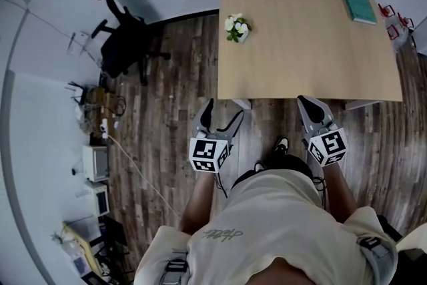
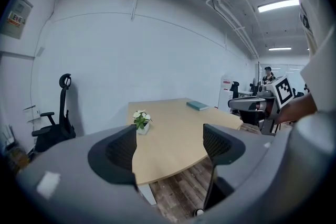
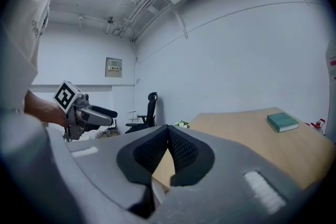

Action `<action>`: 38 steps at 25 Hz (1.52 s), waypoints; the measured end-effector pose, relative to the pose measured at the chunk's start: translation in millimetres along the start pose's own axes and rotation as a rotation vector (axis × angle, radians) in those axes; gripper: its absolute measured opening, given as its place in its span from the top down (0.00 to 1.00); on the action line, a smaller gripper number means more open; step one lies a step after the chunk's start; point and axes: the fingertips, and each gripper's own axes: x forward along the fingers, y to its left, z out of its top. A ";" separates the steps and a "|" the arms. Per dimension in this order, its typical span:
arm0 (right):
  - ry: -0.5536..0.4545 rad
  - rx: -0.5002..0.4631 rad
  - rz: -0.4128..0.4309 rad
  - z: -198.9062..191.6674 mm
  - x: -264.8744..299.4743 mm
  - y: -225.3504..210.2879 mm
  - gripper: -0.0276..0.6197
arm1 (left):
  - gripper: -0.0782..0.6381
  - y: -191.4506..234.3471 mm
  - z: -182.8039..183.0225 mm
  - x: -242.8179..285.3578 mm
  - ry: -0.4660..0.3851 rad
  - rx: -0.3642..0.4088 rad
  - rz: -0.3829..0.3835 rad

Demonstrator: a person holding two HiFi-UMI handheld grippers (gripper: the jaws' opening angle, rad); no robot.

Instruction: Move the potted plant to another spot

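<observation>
In the right gripper view the plant (image 3: 182, 124) is mostly hiding behind the right gripper (image 3: 168, 134), with just its top leaves peeking over. From the head view its pot is getting lost under the blooms (image 1: 235, 24). The table (image 1: 300, 43) is covering most of its own legs. The left gripper (image 2: 169, 140) is blocking the table's near edge in its view. Red stuff (image 1: 394, 18) past the table's right edge is coming out too tiny to name, and the wall notice (image 3: 113, 66) is reading as a smudge.
</observation>
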 end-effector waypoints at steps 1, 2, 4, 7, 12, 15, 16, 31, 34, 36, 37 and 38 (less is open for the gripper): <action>-0.004 0.000 0.001 2.1 3.1 -5.0 0.95 | 0.31 1.7 4.2 3.4 -0.006 -0.003 0.005; -0.005 0.001 0.005 2.8 5.5 -9.4 0.95 | 0.31 2.5 7.7 6.7 -0.011 -0.006 0.011; 0.000 0.008 0.019 1.2 8.6 -16.8 0.95 | 0.31 2.3 12.3 13.0 -0.016 -0.010 0.023; 0.004 0.039 0.035 -0.3 12.7 -29.8 0.95 | 0.31 1.2 15.0 20.3 -0.008 -0.025 0.039; 0.001 0.035 0.067 1.8 21.0 -47.6 0.95 | 0.31 2.1 15.6 25.8 0.015 -0.040 0.079; 0.011 0.042 0.093 -4.9 27.7 -53.5 0.95 | 0.31 -1.1 14.6 31.8 0.026 -0.035 0.092; 0.012 0.051 0.097 -7.3 28.4 -53.8 0.95 | 0.31 -2.6 13.1 32.7 0.034 -0.033 0.093; 0.067 0.071 0.080 -26.6 42.1 -60.2 0.95 | 0.31 4.1 -1.6 76.8 0.082 -0.044 0.032; 0.080 0.063 0.066 -23.4 46.4 -64.2 0.95 | 0.31 6.2 5.9 88.0 0.066 -0.038 0.004; 0.082 0.048 0.068 -16.1 54.6 -62.9 0.95 | 0.31 13.7 13.0 91.9 0.050 -0.035 -0.006; 0.079 0.037 0.073 -10.5 60.5 -60.8 0.95 | 0.32 19.6 16.6 93.1 0.043 -0.032 -0.006; 0.072 0.024 0.078 -4.1 67.0 -58.2 0.95 | 0.32 26.4 19.7 94.3 0.038 -0.029 -0.005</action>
